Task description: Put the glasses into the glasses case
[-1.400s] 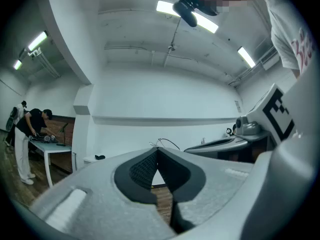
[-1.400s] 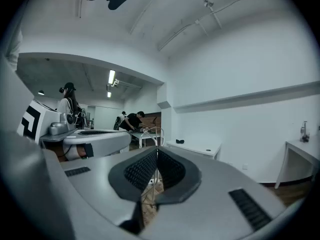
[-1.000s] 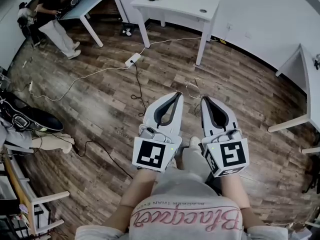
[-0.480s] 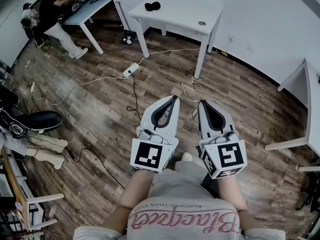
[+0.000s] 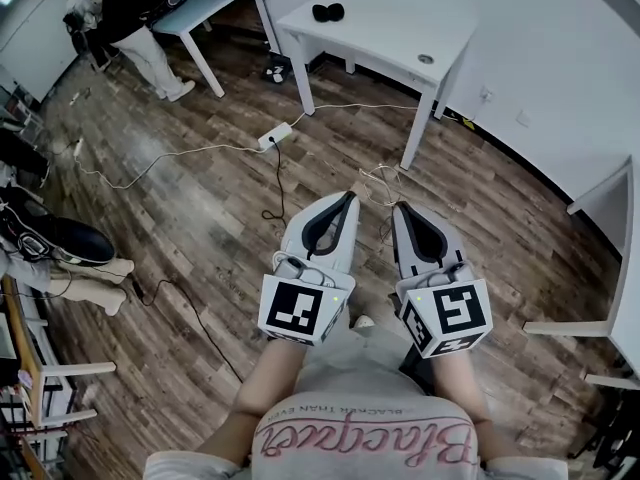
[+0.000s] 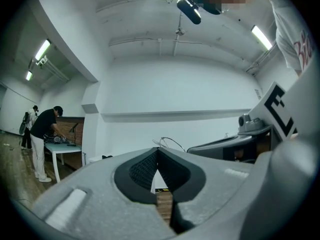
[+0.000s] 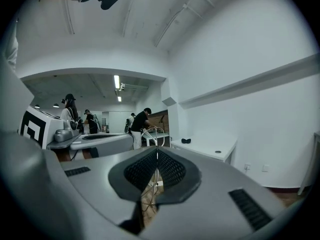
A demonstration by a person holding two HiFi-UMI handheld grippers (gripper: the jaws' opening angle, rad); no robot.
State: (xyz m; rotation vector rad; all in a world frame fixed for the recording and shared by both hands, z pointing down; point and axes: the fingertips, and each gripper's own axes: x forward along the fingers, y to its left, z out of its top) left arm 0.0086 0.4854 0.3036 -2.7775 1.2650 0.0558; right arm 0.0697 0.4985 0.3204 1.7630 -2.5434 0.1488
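Note:
My two grippers are held side by side over a wood floor. My left gripper (image 5: 350, 197) (image 6: 158, 150) is shut, with nothing between its pads. My right gripper (image 5: 397, 208) (image 7: 157, 149) is shut on thin wire-rimmed glasses (image 5: 378, 180) (image 7: 150, 132), which stick out past its tip. From the left gripper view the glasses (image 6: 170, 141) show as a wire loop beside the right gripper. A small black object, probably the glasses case (image 5: 328, 12) (image 7: 186, 140), lies on a white table (image 5: 400, 28) ahead, well beyond both grippers.
A power strip (image 5: 272, 136) with long cables lies on the floor between me and the table. A person (image 5: 140, 18) stands at another table at the far left. Dark gear (image 5: 60, 238) sits at the left. Another white table's edge (image 5: 625, 228) is at the right.
The head view has shifted, so the floor and the white table sit differently in the frame. Both grippers keep the same side-by-side pose, and the right stays shut on the glasses.

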